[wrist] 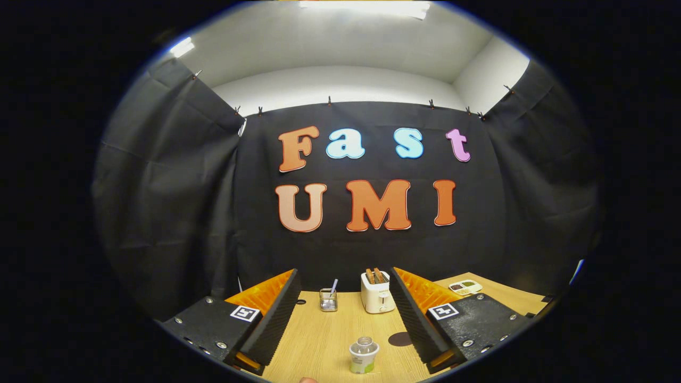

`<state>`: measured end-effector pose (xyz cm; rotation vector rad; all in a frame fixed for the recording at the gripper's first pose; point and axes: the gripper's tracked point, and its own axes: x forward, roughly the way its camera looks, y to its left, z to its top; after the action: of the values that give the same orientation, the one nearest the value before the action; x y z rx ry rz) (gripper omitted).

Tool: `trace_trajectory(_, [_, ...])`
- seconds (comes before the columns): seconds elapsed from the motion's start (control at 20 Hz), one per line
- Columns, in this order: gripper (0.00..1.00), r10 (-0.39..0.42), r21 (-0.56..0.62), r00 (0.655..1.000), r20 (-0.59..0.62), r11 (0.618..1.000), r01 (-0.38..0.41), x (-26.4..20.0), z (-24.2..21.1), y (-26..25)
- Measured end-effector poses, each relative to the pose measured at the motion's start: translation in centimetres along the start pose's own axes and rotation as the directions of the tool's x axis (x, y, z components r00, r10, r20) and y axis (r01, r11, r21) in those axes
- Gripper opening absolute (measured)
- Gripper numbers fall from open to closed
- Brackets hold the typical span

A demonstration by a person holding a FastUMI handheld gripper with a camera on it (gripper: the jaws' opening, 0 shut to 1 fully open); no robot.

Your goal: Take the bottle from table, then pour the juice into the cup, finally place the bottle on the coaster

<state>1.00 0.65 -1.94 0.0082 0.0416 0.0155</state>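
Bright ceiling lights [367, 7] glare overhead, washing the upper wall pale, while the wooden surface [324, 340] is evenly lit and sharp. Fisheye distortion bends and darkens the booth's sides.

Matt wood-grain table [324, 340], clear-plastic bottle [364, 355]

Hand-held gripper [345, 319] held above surface, level, pointing fwd; fingers [271, 319] spread wide apart, nothing btwn pads, no contact.
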Motion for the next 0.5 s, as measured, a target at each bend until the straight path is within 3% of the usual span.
trace_trajectory(0.5, [0.99,-0.057,0.035,0.995,-0.083,0.998,0.06,1.0,-4.7,-2.5])
